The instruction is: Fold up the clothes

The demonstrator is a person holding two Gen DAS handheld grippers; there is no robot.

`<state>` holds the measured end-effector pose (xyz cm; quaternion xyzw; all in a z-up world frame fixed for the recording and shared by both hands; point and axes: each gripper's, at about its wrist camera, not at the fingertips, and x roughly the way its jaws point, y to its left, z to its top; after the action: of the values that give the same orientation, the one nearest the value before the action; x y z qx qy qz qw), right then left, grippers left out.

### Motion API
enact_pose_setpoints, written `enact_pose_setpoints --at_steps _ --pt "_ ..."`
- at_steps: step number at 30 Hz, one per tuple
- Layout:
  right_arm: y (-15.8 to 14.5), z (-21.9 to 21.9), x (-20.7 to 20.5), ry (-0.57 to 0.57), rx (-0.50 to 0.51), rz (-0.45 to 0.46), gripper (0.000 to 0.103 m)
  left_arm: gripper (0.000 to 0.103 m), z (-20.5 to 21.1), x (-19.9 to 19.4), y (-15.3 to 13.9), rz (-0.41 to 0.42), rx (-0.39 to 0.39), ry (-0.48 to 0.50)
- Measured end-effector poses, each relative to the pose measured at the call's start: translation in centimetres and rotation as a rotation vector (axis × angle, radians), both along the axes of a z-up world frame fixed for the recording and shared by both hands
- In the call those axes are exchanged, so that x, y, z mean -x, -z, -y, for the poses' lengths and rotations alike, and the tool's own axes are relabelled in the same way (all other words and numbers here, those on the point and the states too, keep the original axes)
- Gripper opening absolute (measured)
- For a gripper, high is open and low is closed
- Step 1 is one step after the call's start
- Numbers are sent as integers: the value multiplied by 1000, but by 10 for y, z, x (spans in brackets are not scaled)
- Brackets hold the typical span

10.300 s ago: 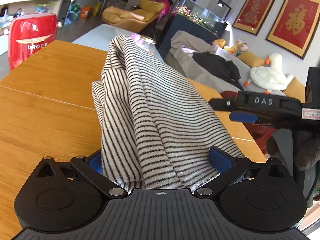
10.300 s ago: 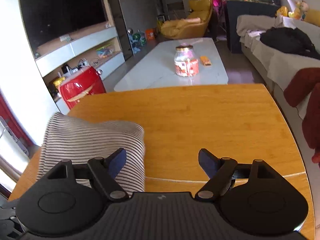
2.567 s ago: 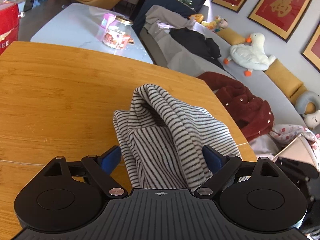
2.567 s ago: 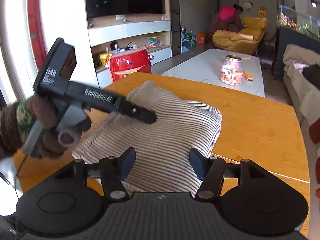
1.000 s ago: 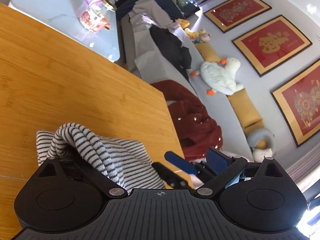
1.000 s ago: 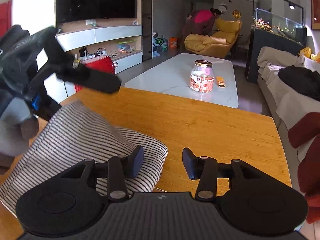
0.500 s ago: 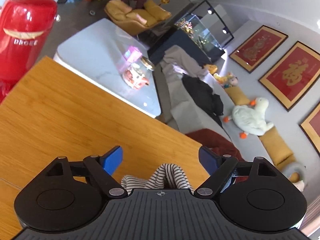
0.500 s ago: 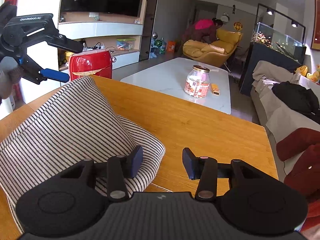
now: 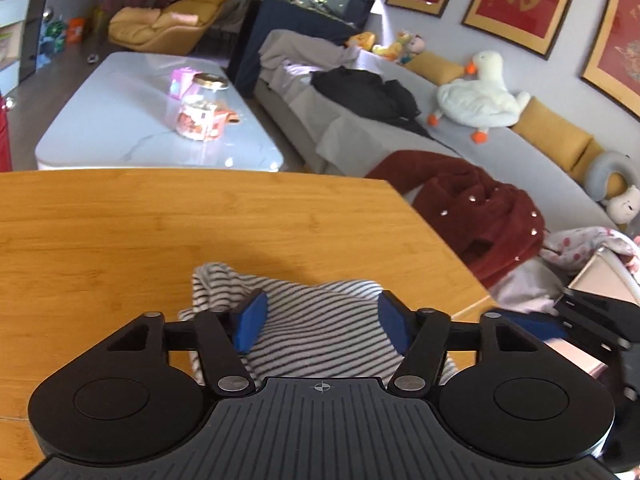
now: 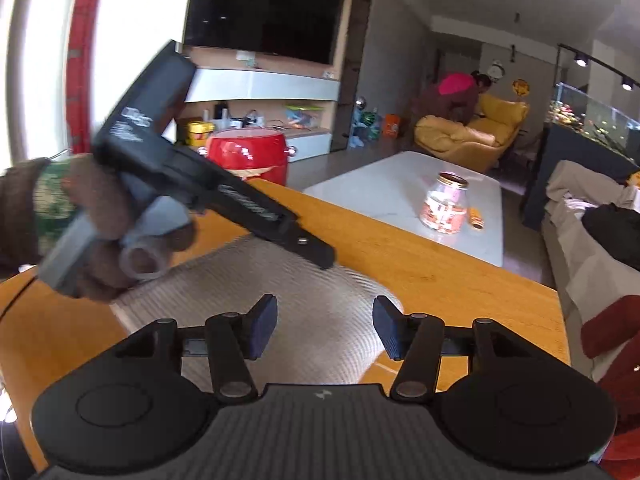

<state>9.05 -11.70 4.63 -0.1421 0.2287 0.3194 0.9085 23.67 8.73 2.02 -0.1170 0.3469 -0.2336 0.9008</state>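
A black-and-white striped garment [image 9: 320, 332] lies bunched on the wooden table [image 9: 120, 240] near its right corner. My left gripper [image 9: 322, 322] is over it with jaws closing; the cloth runs between and under the blue pads [image 9: 250, 322], and no firm pinch shows. In the right wrist view the same garment [image 10: 328, 312] is blurred beneath my right gripper [image 10: 326, 326], whose jaws are opening with only flat cloth below them. A gloved hand [image 10: 100, 216] holds the left gripper [image 10: 312, 250] across the cloth's far side. The right gripper's body [image 9: 580, 320] shows at the left view's right edge.
The table's right edge [image 10: 552, 292] drops to a grey sofa with a dark red coat [image 9: 480, 208] and a black garment [image 9: 360, 88]. Beyond the far edge stands a white coffee table [image 9: 120, 120] with a jar [image 9: 200, 114]. A red appliance [image 10: 248, 152] and a person [image 10: 456, 92] are far back.
The left gripper has dropped back onto the striped cloth with its jaws much narrower. The right gripper's jaws have widened and it has shifted, now over the cloth's middle.
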Motion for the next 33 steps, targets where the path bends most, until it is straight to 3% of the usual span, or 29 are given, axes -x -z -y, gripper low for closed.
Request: enact_pose_setpoints --at_steps 4,5,10,11,12,13,17,21,26,29,30,31,33 --pt "21 -14 6 -38 60 -65 55 50 -24 -5 6 -48 110 -38" --pt "22 -14 5 -39 56 -71 56 49 -28 -3 5 -44 106 -45" --pt "20 -9 0 -52 33 -115 60 49 -44 12 -5 -6 33 -89" --pt "21 -10 1 -50 38 -112 61 53 -48 14 -6 -5 28 -111" --pt "22 -11 3 -47 44 -107 62 70 -50 15 -7 0 -9 -154" --pt "23 -11 5 -44 44 -102 62 75 -52 17 -9 7 -56 -203" --pt "24 -12 3 -31 37 -98 64 73 -53 26 -17 27 -68 -206" --pt "25 -8 -7 14 20 -138 82 76 -35 43 -32 110 -167 -173" --pt "30 4 -20 68 -71 -262 87 79 -24 56 -45 149 -196 -135" --pt "31 14 -23 98 -131 -310 89 80 -25 60 -46 124 -164 -129" --pt "31 17 -23 109 -154 -326 94 82 -25 61 -47 114 -152 -127" --pt "30 23 -25 132 -189 -341 101 83 -26 62 -47 105 -140 -125" --pt "28 43 -30 184 -305 -389 103 91 -29 69 -43 71 -89 -94"
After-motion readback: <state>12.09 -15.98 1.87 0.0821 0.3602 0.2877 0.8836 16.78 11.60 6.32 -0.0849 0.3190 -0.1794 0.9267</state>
